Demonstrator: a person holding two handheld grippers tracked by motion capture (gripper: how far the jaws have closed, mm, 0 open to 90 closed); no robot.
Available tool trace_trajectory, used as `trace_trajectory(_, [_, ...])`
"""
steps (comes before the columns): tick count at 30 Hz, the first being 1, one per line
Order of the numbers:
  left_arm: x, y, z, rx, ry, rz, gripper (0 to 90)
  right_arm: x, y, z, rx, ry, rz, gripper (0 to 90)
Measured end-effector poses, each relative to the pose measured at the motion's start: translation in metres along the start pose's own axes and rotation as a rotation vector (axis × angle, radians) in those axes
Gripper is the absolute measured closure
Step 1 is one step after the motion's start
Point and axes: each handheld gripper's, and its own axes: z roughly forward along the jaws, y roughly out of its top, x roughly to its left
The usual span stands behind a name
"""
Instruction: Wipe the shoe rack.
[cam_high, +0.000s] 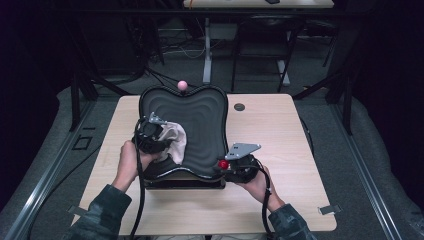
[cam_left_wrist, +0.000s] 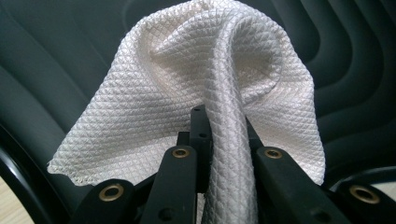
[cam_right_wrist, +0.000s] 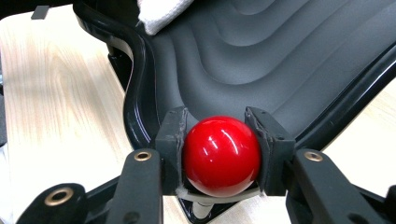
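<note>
Right now the wooden table (cam_high: 280, 125) carries a black ridged tray (cam_high: 205, 125) with a pink knob (cam_high: 182, 85) at its far edge. On the tray's left side my left gripper (cam_high: 150, 132) is clamped on a white waffle-weave cloth (cam_left_wrist: 196, 79); at the near right corner my right gripper (cam_high: 235, 167) pinches the red ball knob (cam_right_wrist: 221, 155).

A: What's on the table (cam_high: 280, 130) apart from the work itself?
B: Light wood top w/ a small dark round cap (cam_high: 239, 107) near its far edge, plus a grey tab (cam_high: 327, 209) at the near right edge.
A: And beyond it?
B: Grey floor w/ cables (cam_high: 170, 80), a 2nd desk's white leg (cam_high: 207, 50), dark stands either side.
</note>
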Motion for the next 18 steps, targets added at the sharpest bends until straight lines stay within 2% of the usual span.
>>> trace_trajectory(3, [-0.004,-0.003,0.000,0.005,0.003,0.014,82.9,0.000,0.000,-0.001,0.007,-0.004,-0.002,59.7])
trace_trajectory(8, [-0.007,-0.009,-0.001,0.015,-0.010,0.020,82.9,0.001,0.000,-0.001,-0.001,-0.011,0.021,59.2])
trace_trajectory(13, [-0.010,-0.015,-0.002,0.017,-0.013,0.030,83.0,0.004,0.003,-0.003,-0.021,-0.074,0.036,51.2])
trace_trajectory(16, [-0.011,-0.017,-0.003,0.023,-0.011,0.038,83.1,0.006,0.002,-0.004,-0.024,-0.074,0.040,53.5])
trace_trajectory(18, [-0.012,-0.019,-0.003,0.025,-0.014,0.038,83.1,0.007,0.002,-0.004,-0.006,-0.073,0.040,59.1])
